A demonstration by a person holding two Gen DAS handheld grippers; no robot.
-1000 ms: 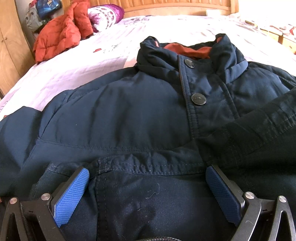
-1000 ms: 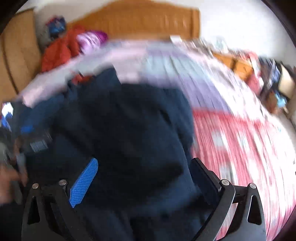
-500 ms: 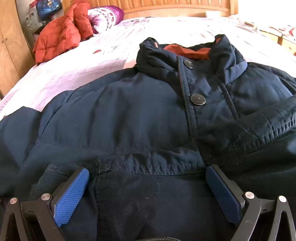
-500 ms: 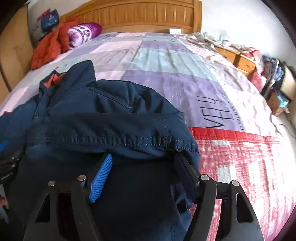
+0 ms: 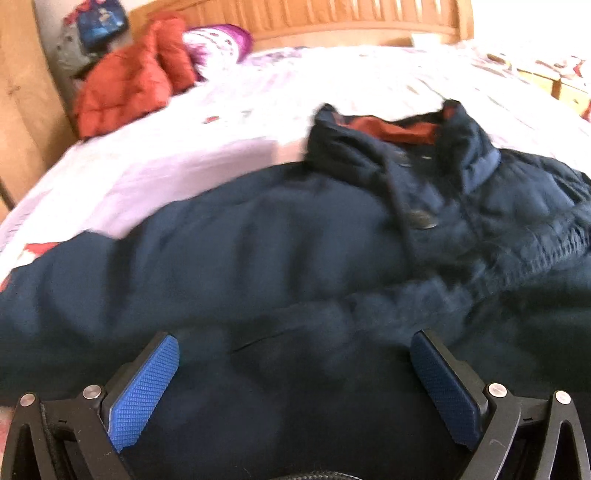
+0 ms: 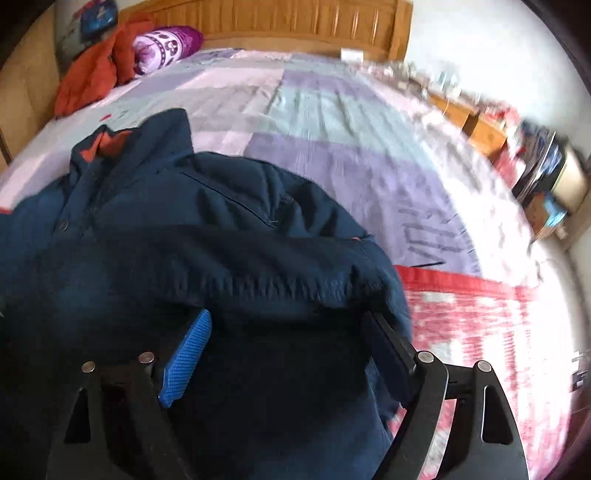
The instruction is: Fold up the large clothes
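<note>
Navy jacket point(image 5: 280, 236) sits right under both tongs: the left tongs point(image 5: 295, 373) are spread wide over the lower front with the pads gripping nothing, and the right tongs point(image 6: 291, 354) are opening, with a folded-over hem bunched between them, not pinched. It's lying face up on the bed point(image 6: 332, 122), collar toward the headboard point(image 6: 280, 18). Looks like only one side is flipped in so far, so most of the folding is left.

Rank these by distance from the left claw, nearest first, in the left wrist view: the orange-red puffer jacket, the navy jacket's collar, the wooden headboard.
From the left claw:
1. Navy jacket's collar, up the middle, slightly right, showing rust lining.
2. Orange-red puffer jacket, bunched at the far left of the bed.
3. Wooden headboard, along the top, behind everything.
</note>
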